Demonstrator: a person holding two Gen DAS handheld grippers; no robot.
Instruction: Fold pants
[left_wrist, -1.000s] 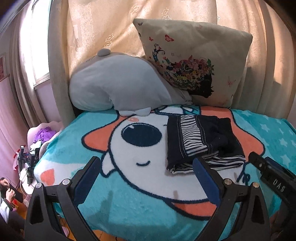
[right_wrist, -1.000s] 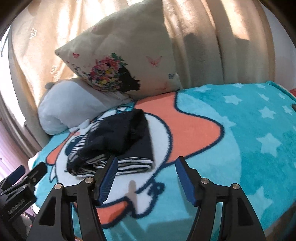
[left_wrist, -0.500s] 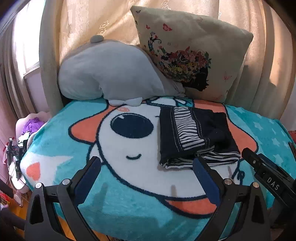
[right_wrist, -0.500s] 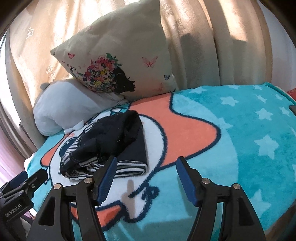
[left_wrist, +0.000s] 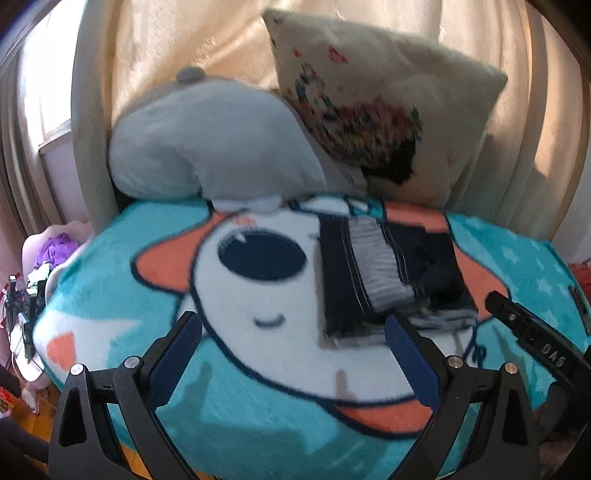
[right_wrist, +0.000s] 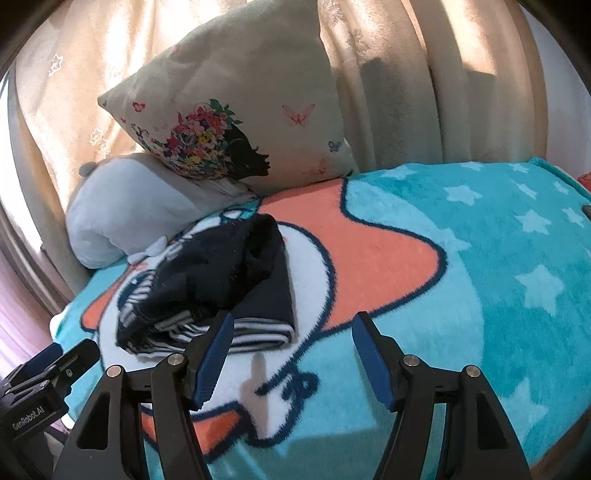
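Note:
The dark navy pants with a black-and-white striped lining (left_wrist: 388, 280) lie folded in a compact stack on the cartoon blanket; they also show in the right wrist view (right_wrist: 218, 291). My left gripper (left_wrist: 295, 354) is open and empty, hovering in front of the stack and to its left. My right gripper (right_wrist: 291, 350) is open and empty, just in front of the stack's right corner. Neither touches the pants. The right gripper's side shows in the left wrist view (left_wrist: 535, 347).
A teal blanket with a cartoon dog (left_wrist: 258, 332) covers the bed. A grey plush pillow (left_wrist: 207, 147) and a cream floral cushion (right_wrist: 240, 122) lean on the curtains behind. Clutter and a small white stand (left_wrist: 40, 280) sit off the bed's left edge.
Both grippers have drifted slightly nearer the bed and the view has shifted a little. The pants have not moved. Both grippers stay open.

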